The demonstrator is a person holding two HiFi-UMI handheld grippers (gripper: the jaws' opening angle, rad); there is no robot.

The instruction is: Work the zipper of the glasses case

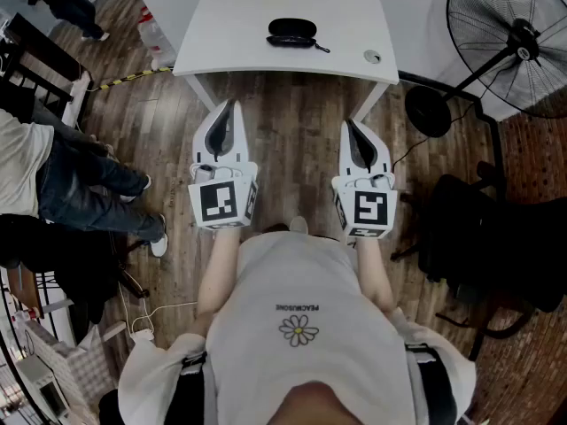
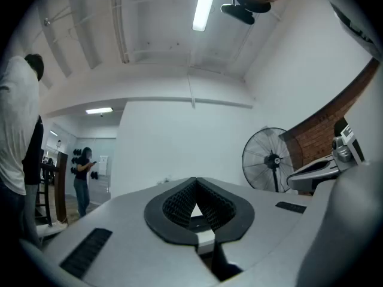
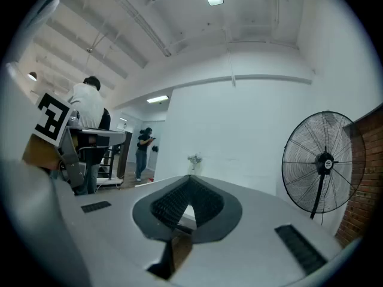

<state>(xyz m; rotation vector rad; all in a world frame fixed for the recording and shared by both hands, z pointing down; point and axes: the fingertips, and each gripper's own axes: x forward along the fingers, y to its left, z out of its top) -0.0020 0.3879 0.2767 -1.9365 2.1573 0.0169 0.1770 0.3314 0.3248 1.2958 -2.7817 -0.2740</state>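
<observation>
A black glasses case is seen lying shut on the white worktop, near the middle of its far part, with a short pull cord trailing from its right end. A small round object is seen near the worktop's right front corner. The left tongs and the right tongs are held side by side over the wooden floor, short of the worktop's near edge and well apart from the case – nothing is touched by either. In the left gripper view the left tongs are seen closed tip to tip with nothing between them. The right tongs are closed and empty likewise. A standing fan is seen to the right of the worktop.
</observation>
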